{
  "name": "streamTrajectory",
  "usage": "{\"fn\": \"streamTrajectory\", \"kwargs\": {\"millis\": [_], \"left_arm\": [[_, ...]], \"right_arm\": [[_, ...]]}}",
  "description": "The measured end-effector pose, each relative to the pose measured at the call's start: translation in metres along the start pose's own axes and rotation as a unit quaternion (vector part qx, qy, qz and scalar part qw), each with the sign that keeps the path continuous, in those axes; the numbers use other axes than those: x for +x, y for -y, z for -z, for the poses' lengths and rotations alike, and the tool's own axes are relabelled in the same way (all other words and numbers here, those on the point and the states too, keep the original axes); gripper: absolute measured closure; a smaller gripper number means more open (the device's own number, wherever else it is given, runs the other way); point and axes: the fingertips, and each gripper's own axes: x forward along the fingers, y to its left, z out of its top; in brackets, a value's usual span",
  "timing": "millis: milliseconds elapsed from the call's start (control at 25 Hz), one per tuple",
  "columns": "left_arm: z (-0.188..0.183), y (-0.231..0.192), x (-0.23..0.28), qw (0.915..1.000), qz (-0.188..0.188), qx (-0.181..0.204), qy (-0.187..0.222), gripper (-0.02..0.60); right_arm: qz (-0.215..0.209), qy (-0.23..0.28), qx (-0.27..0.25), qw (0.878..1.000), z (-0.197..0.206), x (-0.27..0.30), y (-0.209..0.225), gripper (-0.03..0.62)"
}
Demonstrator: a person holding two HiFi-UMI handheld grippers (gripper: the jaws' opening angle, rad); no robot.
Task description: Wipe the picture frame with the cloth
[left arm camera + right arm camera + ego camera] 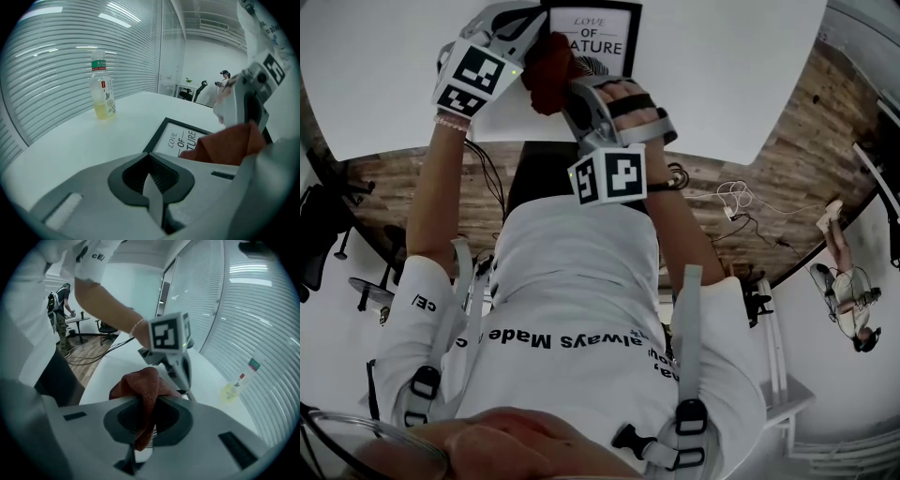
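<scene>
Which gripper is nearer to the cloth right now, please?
Right. The right gripper is shut on the cloth at the picture frame; the left gripper sits just beside the cloth, jaws together, holding nothing.

The picture frame (598, 37) is thin and black around a white print with dark lettering. It lies flat on the white worktop (722, 56), close to its near edge, lettering upright to the person. The cloth (140, 387) is rust-red and bunched, pinched between the right gripper's (143, 437) jaws, over the frame's near left corner.
</scene>
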Motion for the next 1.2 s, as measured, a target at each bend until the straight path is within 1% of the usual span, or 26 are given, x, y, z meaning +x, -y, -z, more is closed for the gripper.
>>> {"fn": "streamTrajectory", "kwargs": {"millis": [80, 200, 640, 960, 1200], "left_arm": [[0.001, 0.0, 0.001, 1.0, 0.0, -0.002, 0.0, 0.578], [-0.002, 0.0, 0.0, 1.0, -0.001, 0.001, 0.002, 0.578], [-0.001, 0.0, -0.001, 1.0, -0.001, 0.0, 0.0, 0.578], [0.001, 0.001, 0.0, 1.0, -0.002, 0.005, -0.002, 0.578], [0.0, 0.0, 0.001, 0.9999, -0.001, 0.009, -0.005, 0.578]], "right_arm": [[-0.025, -0.028, -0.018, 0.999, 0.016, 0.028, -0.016, 0.579], [-0.027, -0.036, -0.026, 0.999, 0.025, 0.041, -0.018, 0.579], [-0.029, -0.05, -0.04, 0.997, 0.029, 0.037, -0.019, 0.579], [-0.031, -0.086, -0.049, 0.995, 0.055, 0.022, -0.015, 0.579], [-0.019, -0.118, -0.035, 0.992, 0.085, -0.001, -0.006, 0.579]]}}
